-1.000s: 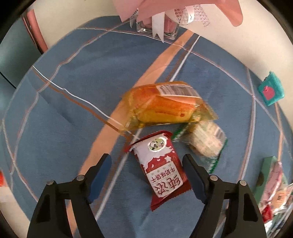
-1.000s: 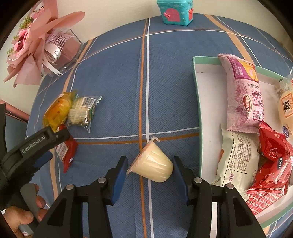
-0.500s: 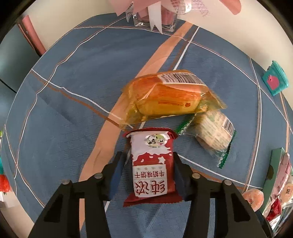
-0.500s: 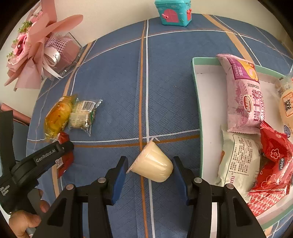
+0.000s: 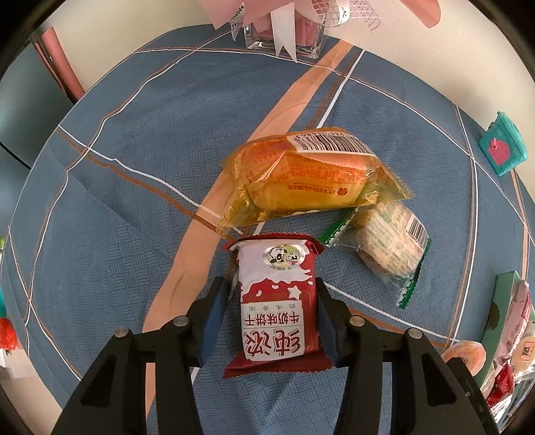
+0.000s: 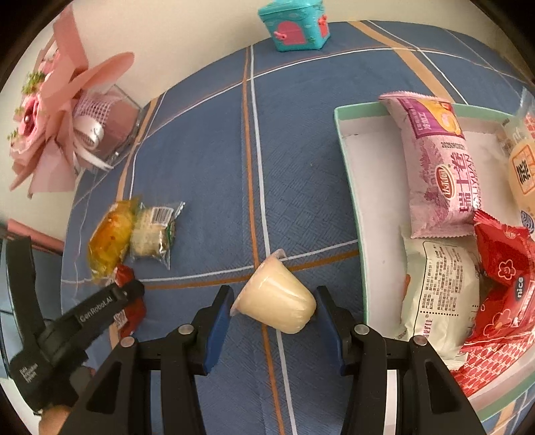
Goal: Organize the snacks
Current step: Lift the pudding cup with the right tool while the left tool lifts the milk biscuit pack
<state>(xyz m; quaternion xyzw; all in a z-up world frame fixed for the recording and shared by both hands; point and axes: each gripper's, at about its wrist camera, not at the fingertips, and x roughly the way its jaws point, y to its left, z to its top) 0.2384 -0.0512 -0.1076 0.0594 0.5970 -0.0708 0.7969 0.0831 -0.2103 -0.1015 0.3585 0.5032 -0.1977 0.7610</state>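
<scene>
My left gripper (image 5: 271, 284) is shut on a red-and-white biscuit packet (image 5: 277, 311), both pads pressed against its long sides, just above the blue tablecloth. Beyond it lie an orange cake packet (image 5: 301, 180) and a clear, green-edged cracker packet (image 5: 388, 244). My right gripper (image 6: 274, 292) is shut on a pale yellow jelly cup (image 6: 277, 301) that lies on its side between the pads. To its right stands the teal-rimmed tray (image 6: 351, 187) holding a purple packet (image 6: 438, 167), a white packet (image 6: 438, 284) and a red packet (image 6: 501, 277).
A pink bouquet in a glass vase (image 6: 67, 127) stands at the table's far left by the wall. A teal toy box (image 6: 294, 26) sits at the far edge. A hand (image 6: 53, 415) holds the left gripper at the lower left of the right wrist view.
The left gripper's jaws closed around the red biscuit packet, which turned to line up between the pads. The right gripper rolled slightly, with the jelly cup still between its fingers.
</scene>
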